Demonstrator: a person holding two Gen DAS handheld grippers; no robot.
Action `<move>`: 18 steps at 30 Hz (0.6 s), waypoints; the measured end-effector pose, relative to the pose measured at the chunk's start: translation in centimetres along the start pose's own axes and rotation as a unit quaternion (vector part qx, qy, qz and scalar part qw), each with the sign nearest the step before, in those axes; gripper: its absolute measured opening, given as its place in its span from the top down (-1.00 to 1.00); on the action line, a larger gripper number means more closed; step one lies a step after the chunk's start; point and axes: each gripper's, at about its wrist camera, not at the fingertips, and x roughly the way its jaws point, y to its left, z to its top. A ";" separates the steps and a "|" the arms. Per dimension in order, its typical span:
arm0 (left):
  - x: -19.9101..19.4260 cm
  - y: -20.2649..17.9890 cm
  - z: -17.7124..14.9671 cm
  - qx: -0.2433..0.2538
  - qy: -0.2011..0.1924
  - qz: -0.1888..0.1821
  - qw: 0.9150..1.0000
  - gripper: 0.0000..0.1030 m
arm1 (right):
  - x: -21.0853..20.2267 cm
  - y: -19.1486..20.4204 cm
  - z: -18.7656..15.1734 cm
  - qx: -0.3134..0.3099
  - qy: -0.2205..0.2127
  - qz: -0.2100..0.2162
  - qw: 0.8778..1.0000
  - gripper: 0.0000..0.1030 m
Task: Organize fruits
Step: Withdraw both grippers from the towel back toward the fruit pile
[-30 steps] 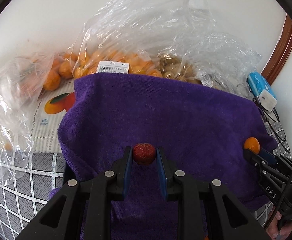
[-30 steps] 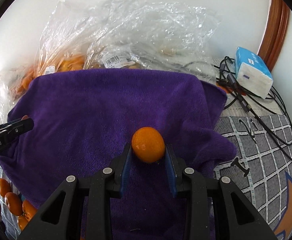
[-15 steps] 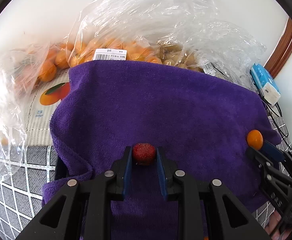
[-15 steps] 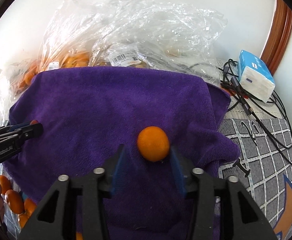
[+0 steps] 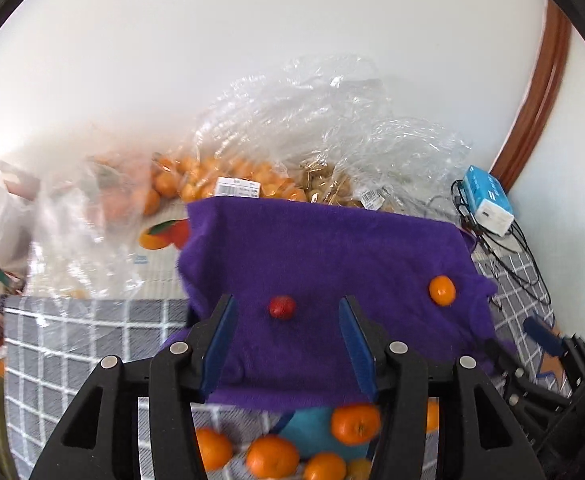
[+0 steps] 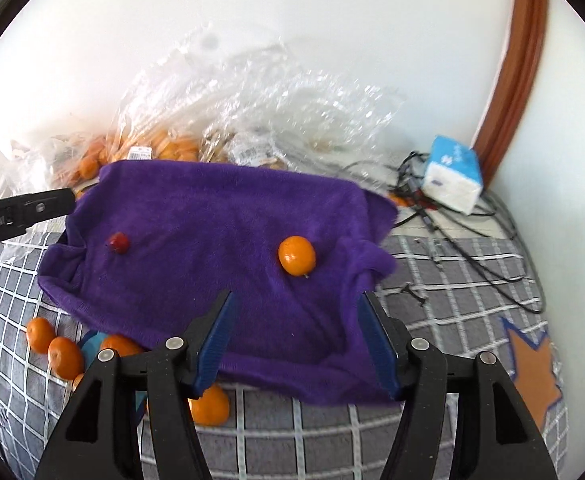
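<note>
A small red fruit [image 5: 282,306] [image 6: 118,243] lies on the purple towel [image 5: 324,248] [image 6: 220,224]. My left gripper [image 5: 286,308] hangs above and behind it, its jaws opening, and the pads do not touch the fruit. An orange tangerine [image 6: 297,255] [image 5: 442,290] rests on the towel's right part. My right gripper [image 6: 298,312] is pulled back from it, jaws opening, with nothing between them. Each gripper's fingers show at the edge of the other's view.
Loose tangerines [image 5: 272,456] [image 6: 58,354] lie on the grey checked cloth [image 6: 452,312] at the towel's near edge, by a teal object [image 5: 316,428]. Clear plastic bags of fruit [image 5: 228,180] stand behind the towel. A blue tissue pack [image 6: 452,176] and black cables [image 6: 472,240] are at right.
Both grippers let go of their fruit and drew up and back. The red fruit and the tangerine now lie free on the towel, and the loose tangerines below came into view.
</note>
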 end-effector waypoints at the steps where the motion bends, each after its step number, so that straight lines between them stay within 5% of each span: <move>1: -0.3 -0.2 -0.1 -0.001 -0.003 0.001 1.000 0.02 | -0.5 0.0 -0.2 0.002 -0.005 -0.002 1.000 -0.21; 18: -6.5 4.8 -8.9 -0.047 -0.012 0.062 0.997 0.02 | -5.4 0.6 -5.0 0.038 -0.009 0.026 0.999 -0.37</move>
